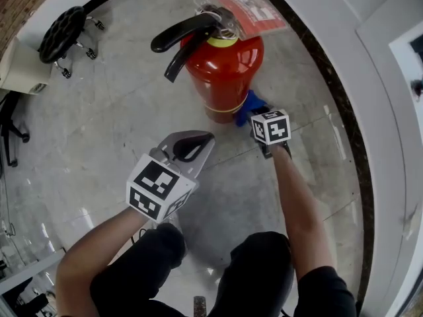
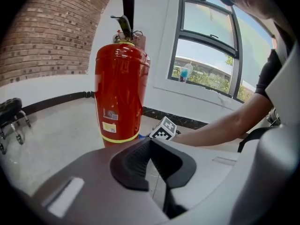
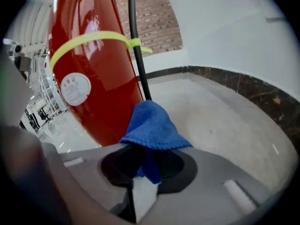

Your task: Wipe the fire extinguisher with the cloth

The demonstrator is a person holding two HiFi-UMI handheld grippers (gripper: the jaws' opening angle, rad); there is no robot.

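— How does the fire extinguisher [image 1: 225,71] stand?
— Red, upright on the floor [image 1: 119,124], black handle and hose, yellow band low down, just ahead of the right gripper [image 3: 149,165].
— The cloth [image 3: 152,125]?
— Blue, bunched, pinched in that gripper, just beside the cylinder's lower part.

Fire extinguisher [image 1: 223,71] upright on floor [image 1: 125,117], cloth [image 1: 250,105] just beside its base at right, wheeled stool [image 1: 63,30] well apart at left.

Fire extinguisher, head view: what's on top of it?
On the fire extinguisher: a black lever handle, a yellow collar and a red tag in clear plastic. Whatever sits under the handle and tag is covered; no gauge shows.
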